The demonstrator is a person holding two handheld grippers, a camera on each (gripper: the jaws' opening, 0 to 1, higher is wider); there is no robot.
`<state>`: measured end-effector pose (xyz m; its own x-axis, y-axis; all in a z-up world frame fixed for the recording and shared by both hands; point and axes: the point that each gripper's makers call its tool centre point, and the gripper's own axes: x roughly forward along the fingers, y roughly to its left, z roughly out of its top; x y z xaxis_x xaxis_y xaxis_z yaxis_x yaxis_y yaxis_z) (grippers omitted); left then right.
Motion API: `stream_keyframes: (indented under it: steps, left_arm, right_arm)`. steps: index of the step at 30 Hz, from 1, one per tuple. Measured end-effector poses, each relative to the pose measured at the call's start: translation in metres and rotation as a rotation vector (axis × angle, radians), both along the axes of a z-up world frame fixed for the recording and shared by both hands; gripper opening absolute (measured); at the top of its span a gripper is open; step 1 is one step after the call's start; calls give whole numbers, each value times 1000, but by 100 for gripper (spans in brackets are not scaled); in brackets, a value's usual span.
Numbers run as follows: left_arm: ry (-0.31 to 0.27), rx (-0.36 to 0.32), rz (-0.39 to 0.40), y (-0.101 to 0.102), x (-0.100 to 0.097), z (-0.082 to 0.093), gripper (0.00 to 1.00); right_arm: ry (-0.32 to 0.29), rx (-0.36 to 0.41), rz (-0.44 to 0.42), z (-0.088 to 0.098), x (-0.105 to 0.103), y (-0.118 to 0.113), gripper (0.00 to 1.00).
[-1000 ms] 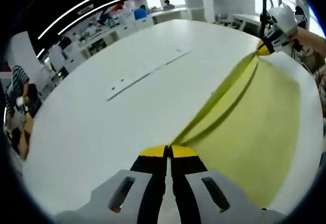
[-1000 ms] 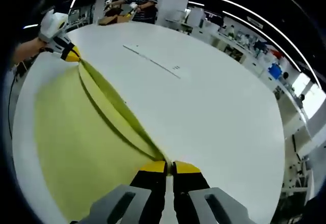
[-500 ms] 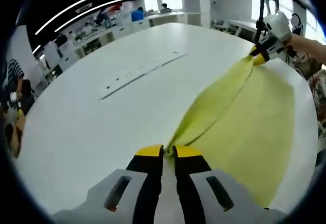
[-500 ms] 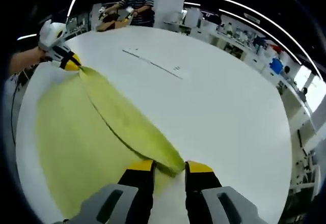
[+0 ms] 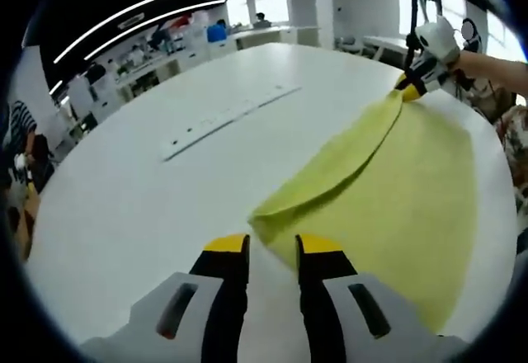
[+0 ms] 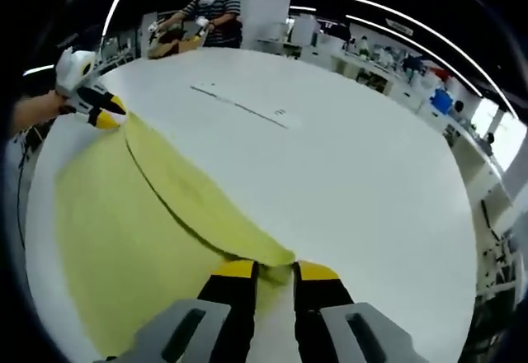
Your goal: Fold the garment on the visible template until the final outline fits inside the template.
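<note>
While a yellow garment [image 5: 396,190] lies spread and folded over itself on a large white table [image 5: 148,190], the left gripper [image 5: 272,243] stands with its yellow-tipped jaws apart, the near corner of the folded cloth lying on the table just ahead of the gap and not pinched. Seen from the right gripper view, the right gripper [image 6: 275,271] likewise has its jaws parted, a corner of the garment [image 6: 132,223] lying at the gap between the tips; whether the tips touch the cloth cannot be told. A folded upper layer forms a long flap running diagonally between the two tools. A thin marked strip [image 5: 227,115] lies on the bare tabletop, well apart from the cloth. Beyond the table's far edge, a person in a striped top [image 6: 210,12] stands at a workstation.
</note>
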<state>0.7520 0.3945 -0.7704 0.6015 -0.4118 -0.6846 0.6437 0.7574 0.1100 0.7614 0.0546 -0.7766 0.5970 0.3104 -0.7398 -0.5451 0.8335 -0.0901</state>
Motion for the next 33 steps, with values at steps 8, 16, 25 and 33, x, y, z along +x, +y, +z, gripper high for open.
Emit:
stream_keyframes:
  steps: [8,16,25,33]
  left_arm:
    - [-43,-51,181,13,20,2,14]
    - [-47,-56,195,17,16,8,18]
    - [-6,-184,196,13,-9,22,32]
    - [10,-187,184,15,-39,25,39]
  right_arm:
    - [3,122,-191,0,12,-9,7]
    - [22,139,-199,4,0,-6,12]
    - [73,182,-177,13,-23,1,29]
    - [112,208,-143,22,-55,5,48]
